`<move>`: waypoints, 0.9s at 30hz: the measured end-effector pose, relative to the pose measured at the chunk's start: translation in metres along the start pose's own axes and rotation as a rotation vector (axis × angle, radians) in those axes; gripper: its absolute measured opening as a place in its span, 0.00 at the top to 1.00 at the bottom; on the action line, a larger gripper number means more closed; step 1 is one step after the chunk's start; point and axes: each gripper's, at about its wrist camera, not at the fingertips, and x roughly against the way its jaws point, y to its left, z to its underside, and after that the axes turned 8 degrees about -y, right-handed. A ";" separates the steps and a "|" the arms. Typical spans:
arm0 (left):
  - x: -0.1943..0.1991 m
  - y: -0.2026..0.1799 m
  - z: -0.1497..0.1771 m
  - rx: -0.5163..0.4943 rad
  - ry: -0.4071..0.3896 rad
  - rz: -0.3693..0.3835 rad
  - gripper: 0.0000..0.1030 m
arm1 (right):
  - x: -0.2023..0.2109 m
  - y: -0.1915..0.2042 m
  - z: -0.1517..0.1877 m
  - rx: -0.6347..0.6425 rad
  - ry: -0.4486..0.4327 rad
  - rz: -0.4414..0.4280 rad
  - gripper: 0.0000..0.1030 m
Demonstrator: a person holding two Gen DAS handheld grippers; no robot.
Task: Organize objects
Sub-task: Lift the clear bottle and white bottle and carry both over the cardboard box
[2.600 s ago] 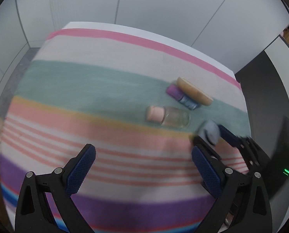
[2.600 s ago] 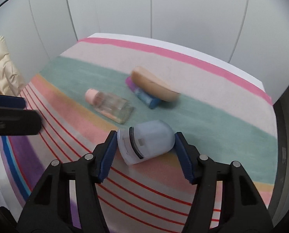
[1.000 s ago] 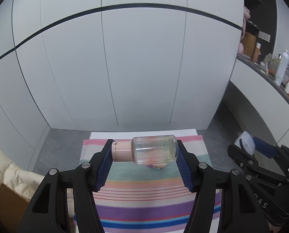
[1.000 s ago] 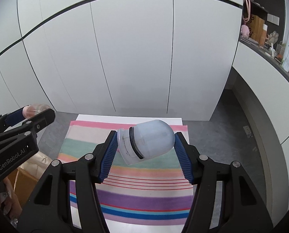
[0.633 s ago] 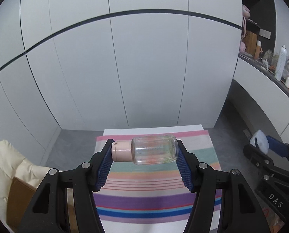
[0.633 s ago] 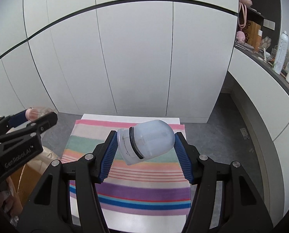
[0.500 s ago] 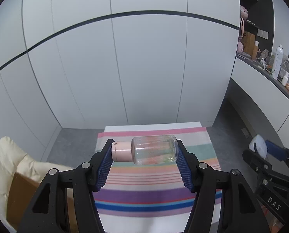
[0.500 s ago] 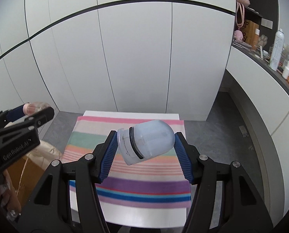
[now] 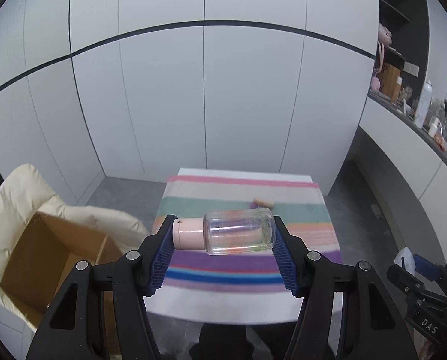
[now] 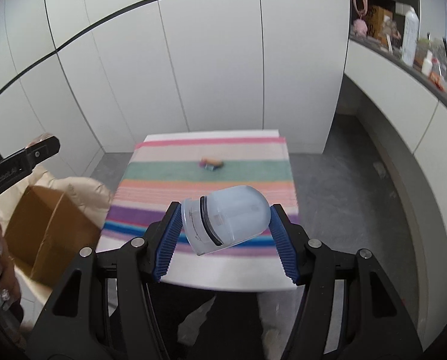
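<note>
Brown cardboard box (image 9: 43, 258) stands open at the left, apparently empty. The left gripper (image 9: 223, 237) clamps a clear glass bottle with pink cap (image 9: 226, 234); the right gripper (image 10: 225, 220) clamps a pale blue domed plastic container (image 10: 226, 219). Two small items (image 10: 212, 163) wait mid-cloth on the striped table (image 10: 223, 273), so most sorting seems left.

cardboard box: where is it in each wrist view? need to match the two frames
Left wrist: the cardboard box sits lower left, open, against a cream cushion, left of the left gripper.
Right wrist: the box sits at the left edge, mid-height.
Shared landmark: the striped cloth, right of the box in both.
</note>
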 end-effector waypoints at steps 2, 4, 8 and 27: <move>0.007 -0.004 0.015 0.005 0.026 0.021 0.40 | 0.012 0.003 0.016 0.003 0.016 -0.019 0.40; 0.014 -0.004 0.027 0.013 0.058 0.061 0.40 | 0.019 0.006 0.028 0.008 0.024 -0.026 0.40; 0.035 -0.013 0.048 -0.028 0.055 0.065 0.40 | 0.028 0.012 0.042 0.017 0.039 -0.026 0.40; 0.094 0.035 0.091 -0.014 0.059 0.012 0.40 | 0.079 0.024 0.083 0.037 0.055 -0.018 0.40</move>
